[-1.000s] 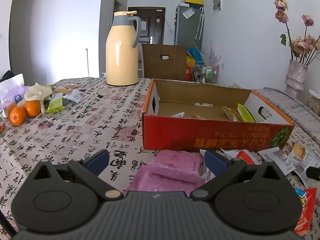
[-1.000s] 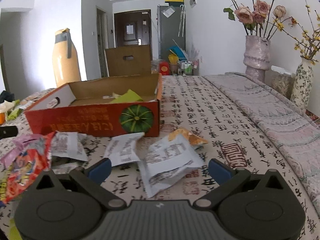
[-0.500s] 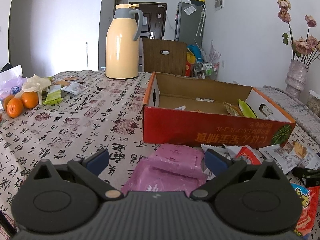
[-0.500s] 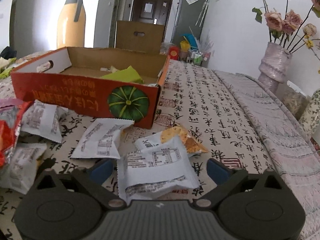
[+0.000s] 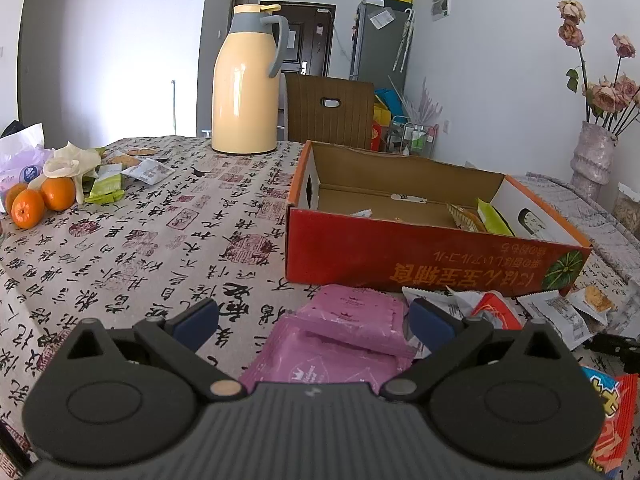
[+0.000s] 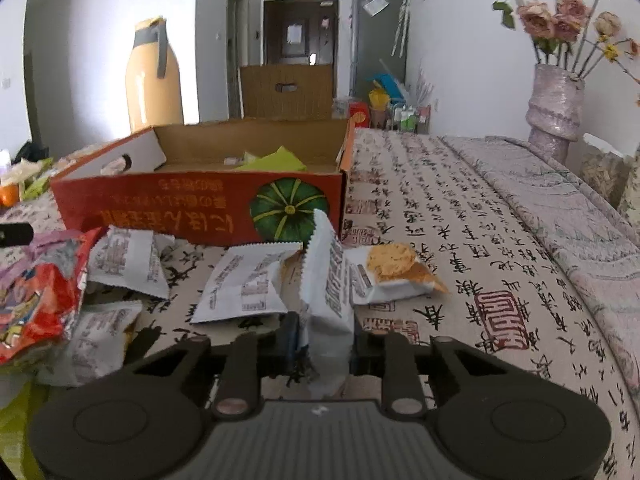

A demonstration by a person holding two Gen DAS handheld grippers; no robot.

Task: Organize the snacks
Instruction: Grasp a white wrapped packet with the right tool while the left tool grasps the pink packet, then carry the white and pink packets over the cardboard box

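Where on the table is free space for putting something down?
Free: the patterned tablecloth between the oranges, the cream thermos jug and the red cardboard box; also right of the box, toward the grey vase. Crowded: the strip before the box, full of white snack packets and pink packets.

Your two wrist views look low along the table (image 5: 132, 240). Both share the box (image 5: 420, 256) (image 6: 192, 208), seemingly from opposite ends.

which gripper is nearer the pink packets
Left. The left gripper sits open right over the pink packets, which lie between its fingers. The right gripper is off to their right, shut on a white packet.
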